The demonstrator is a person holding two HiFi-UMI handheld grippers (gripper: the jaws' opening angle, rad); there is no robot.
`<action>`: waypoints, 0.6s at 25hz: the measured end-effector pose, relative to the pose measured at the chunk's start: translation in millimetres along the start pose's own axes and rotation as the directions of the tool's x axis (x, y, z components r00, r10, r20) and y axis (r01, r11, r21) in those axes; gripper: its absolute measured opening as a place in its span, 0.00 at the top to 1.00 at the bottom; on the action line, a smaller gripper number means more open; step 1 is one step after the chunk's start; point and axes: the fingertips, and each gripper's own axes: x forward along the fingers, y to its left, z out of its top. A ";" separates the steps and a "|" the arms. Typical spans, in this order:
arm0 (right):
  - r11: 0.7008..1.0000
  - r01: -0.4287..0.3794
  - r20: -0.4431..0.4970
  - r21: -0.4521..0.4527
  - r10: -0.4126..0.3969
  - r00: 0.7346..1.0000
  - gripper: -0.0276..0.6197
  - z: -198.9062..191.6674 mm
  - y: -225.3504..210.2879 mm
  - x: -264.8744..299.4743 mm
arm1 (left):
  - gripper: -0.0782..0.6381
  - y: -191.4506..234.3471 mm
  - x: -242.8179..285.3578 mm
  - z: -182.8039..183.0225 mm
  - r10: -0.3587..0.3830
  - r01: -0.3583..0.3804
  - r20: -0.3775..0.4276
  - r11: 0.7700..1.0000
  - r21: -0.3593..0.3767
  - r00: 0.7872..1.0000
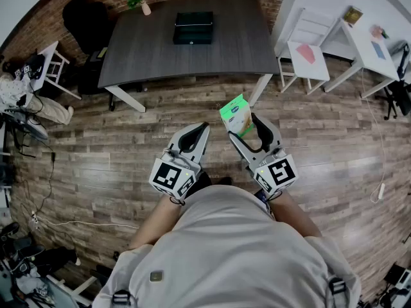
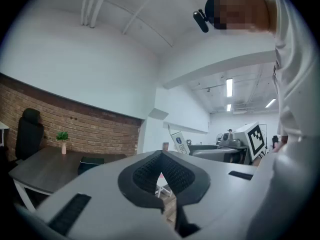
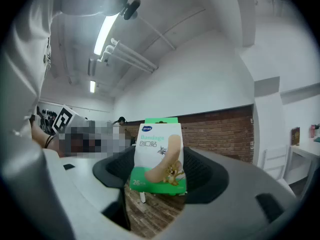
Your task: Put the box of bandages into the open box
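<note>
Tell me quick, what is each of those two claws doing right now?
Left gripper: closed, empty.
Right gripper: closed on the box of bandages.

Green-white bandage box (image 3: 159,156), upright, midair

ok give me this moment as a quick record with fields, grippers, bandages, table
right gripper: shut on the bandage box, which stands upright between the jaws
left gripper: shut, nothing between the jaws
dark box: on the table, well ahead of both grippers
plant: at the table's far left corner
task state: bandage box not yet in the dark box
</note>
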 end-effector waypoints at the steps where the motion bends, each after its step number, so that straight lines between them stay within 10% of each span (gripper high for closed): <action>1: 1.000 0.004 0.000 0.001 -0.004 1.000 0.50 0.2 0.2 -0.2 | 0.87 -0.2 -0.2 0.0 -0.002 0.002 -0.002 1.000 0.000 1.000; 15: 1.000 0.001 0.000 0.012 -0.001 1.000 0.50 -4.0 -8.7 42.3 | 0.87 44.4 10.7 -5.7 -0.002 0.002 -0.007 1.000 -0.007 1.000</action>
